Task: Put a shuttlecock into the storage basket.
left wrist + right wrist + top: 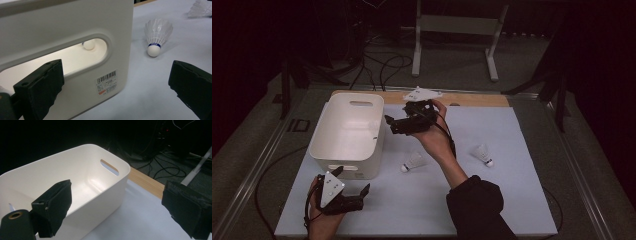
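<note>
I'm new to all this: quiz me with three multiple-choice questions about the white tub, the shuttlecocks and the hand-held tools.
1. Where is the white plastic tub?
A. on the table's left part
B. on the floor
C. at the table's right edge

2. How many white feathered shuttlecocks lie on the table outside the tub?
A. none
B. two
C. five

3. How do the right gripper's jaws stand?
A. shut on a shuttlecock
B. open, holding nothing
C. clamped on the tub's rim

Answers:
1 A, the high view shows it left of the raised hand.
2 B, one lies near the tub, another farther right.
3 B, the right gripper view shows a wide empty gap.
</note>
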Action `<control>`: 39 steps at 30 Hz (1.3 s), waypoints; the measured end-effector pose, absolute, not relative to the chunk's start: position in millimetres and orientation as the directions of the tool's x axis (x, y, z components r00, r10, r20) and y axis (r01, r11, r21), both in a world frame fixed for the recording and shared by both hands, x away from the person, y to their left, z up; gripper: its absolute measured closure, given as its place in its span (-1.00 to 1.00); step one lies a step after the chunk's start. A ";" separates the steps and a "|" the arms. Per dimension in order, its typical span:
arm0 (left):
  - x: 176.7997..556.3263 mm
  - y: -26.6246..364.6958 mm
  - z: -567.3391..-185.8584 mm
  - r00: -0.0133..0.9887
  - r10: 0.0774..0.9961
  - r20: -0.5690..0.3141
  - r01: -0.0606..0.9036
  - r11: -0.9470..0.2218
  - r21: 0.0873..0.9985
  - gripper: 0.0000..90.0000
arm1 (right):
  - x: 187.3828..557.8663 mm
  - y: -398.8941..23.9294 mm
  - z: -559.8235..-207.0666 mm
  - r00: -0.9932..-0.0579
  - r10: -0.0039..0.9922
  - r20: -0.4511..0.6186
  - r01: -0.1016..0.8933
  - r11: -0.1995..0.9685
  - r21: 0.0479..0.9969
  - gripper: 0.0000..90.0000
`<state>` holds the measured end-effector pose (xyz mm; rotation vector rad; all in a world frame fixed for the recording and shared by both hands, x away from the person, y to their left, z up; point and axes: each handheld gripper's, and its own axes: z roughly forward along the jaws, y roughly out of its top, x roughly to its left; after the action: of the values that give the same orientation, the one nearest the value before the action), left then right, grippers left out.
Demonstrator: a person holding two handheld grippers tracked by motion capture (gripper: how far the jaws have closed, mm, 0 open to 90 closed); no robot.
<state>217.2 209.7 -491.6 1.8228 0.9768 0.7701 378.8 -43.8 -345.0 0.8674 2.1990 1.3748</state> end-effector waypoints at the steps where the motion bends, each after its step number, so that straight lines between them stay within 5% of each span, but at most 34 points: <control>1: 217.1 209.8 -491.6 0.493 0.864 0.104 0.302 -0.282 0.911 -0.99 | 378.3 -45.5 -344.7 -0.724 0.690 -0.013 0.291 0.323 0.901 -0.79; 39: 217.4 208.9 -491.9 0.492 0.865 0.102 0.304 -0.280 0.911 -0.99 | 376.9 -105.4 -354.1 -0.635 0.769 -0.071 0.325 0.350 0.879 -0.79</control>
<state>217.4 208.9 -491.9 1.8221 0.9797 0.7700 376.9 -105.4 -354.1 0.9522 2.1376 1.2298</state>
